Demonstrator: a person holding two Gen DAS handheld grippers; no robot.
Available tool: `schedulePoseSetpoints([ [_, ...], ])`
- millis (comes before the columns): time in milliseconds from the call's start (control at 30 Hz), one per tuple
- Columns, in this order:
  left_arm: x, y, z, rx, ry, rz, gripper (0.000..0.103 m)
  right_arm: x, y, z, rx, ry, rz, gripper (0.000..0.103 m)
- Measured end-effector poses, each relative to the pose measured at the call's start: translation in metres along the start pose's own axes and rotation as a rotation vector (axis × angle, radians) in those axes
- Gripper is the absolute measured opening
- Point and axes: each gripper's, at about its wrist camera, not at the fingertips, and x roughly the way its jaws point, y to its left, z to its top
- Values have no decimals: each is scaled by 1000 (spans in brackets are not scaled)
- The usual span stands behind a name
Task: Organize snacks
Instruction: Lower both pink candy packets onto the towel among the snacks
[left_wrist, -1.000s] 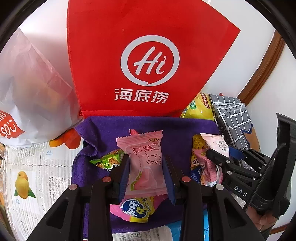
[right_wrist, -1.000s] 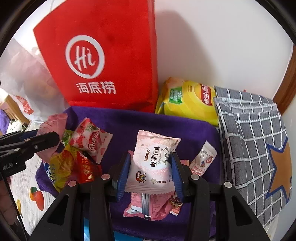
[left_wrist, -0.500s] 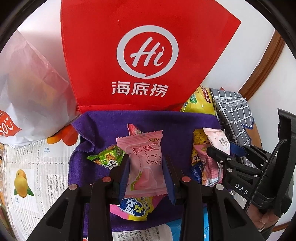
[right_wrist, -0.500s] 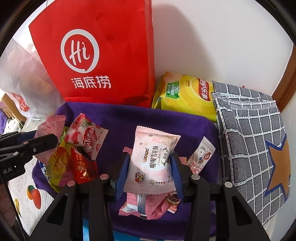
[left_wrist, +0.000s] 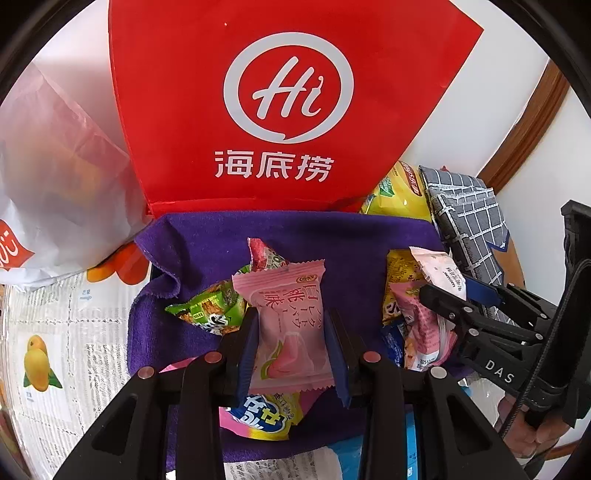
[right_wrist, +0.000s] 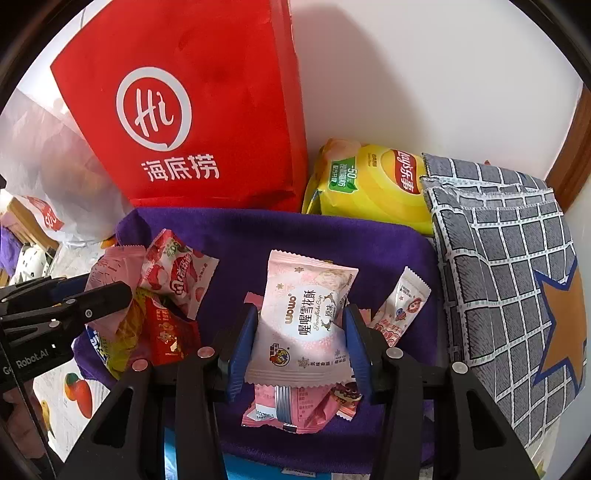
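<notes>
Both tools are closed on light, crinkly, slippery pillow packs, the left tool (left_wrist: 291, 343) pinching the pink peach snack packet (left_wrist: 288, 325) and the right tool (right_wrist: 299, 347) the pink snowflake-crisp packet (right_wrist: 306, 321), each best held gently across its puffed middle.

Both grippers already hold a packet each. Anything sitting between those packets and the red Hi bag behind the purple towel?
Nothing visible. Left gripper clamps the pink peach packet, right gripper the pink snowflake packet. Ahead is only bare purple towel, then the red bag. Its opening is out of frame.
</notes>
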Motion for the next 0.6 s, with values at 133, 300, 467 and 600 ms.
schedulePoseSetpoints([
  [133, 3, 0, -1, 3, 7, -6, 33, -3, 3, 0, -9, -8, 11, 50],
  [300, 6, 0, -2, 4, 12, -8, 33, -7, 7, -1, -25, -17, 8, 51],
  [467, 9, -1, -2, 4, 19, -10, 33, -10, 7, -1, -25, -22, 6, 51],
  [600, 12, -4, -2, 6, 28, -13, 33, -13, 6, -1, -24, -30, 7, 51],
])
